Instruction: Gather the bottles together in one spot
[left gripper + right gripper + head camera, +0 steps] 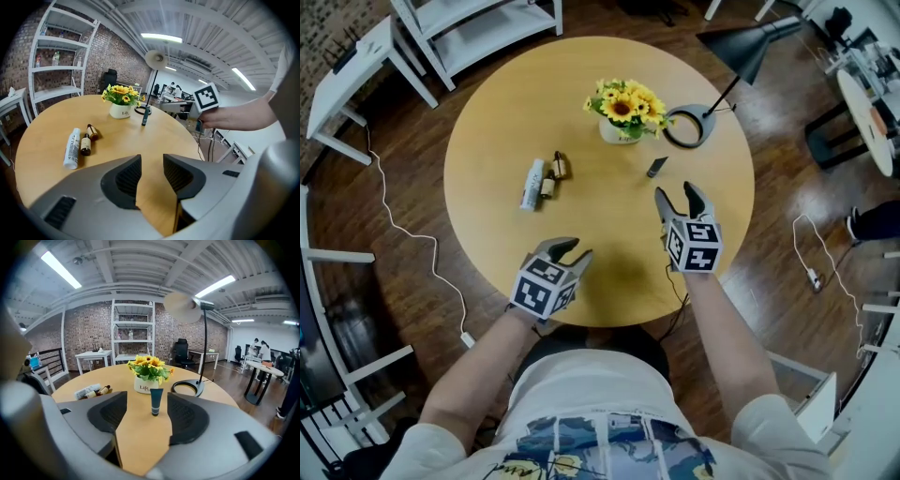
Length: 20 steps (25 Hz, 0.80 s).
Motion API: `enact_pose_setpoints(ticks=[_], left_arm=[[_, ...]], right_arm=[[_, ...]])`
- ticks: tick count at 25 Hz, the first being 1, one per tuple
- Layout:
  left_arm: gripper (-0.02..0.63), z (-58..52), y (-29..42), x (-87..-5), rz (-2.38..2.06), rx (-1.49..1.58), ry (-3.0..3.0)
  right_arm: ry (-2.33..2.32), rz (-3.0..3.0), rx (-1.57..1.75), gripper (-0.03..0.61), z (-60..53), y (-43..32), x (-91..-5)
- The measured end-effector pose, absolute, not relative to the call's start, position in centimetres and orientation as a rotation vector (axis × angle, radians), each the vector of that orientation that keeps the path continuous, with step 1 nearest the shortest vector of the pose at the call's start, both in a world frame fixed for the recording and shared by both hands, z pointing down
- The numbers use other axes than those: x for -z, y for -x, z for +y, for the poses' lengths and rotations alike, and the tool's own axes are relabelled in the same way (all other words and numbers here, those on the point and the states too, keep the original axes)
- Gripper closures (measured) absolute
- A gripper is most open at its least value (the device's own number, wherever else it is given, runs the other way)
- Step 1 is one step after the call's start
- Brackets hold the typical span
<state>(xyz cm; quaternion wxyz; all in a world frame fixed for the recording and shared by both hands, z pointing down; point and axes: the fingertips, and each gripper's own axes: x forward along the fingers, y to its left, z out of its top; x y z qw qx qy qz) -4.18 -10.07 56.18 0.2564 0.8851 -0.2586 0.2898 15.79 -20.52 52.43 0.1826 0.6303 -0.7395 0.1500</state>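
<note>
Empty grippers over the near tabletop point(609, 262), bottles beyond

Left gripper point(577, 248) narrow, right gripper point(675, 192) wide. Farther left, a white bottle point(532, 184) lies with its long axis near-to-far; two brown bottles point(548, 187) lie beside it, necks pointing away. A dark tube point(657, 167) stands upright farther right.

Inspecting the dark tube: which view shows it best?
The right gripper view: the dark tube stands close, centred and unblocked. The head view shows it tiny from above; the left gripper view shows it small and far.
</note>
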Motion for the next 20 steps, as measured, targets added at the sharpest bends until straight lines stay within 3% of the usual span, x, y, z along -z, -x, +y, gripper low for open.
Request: enact_pose_setpoints(ticks=[11,20], left_arm=[[0.477,-4.7,6.6,-49.7,-0.933,-0.672,-2.410],[0.476,5.0,4.1,-47.3,-1.135,-0.658,-2.265]], right_arm=[[-1.683,-2.234,-0.601,0.287,-2.5,-15.4,-46.4],[-1.551,-2.364,-0.480,0.287,7.0,-20.7,-41.9]])
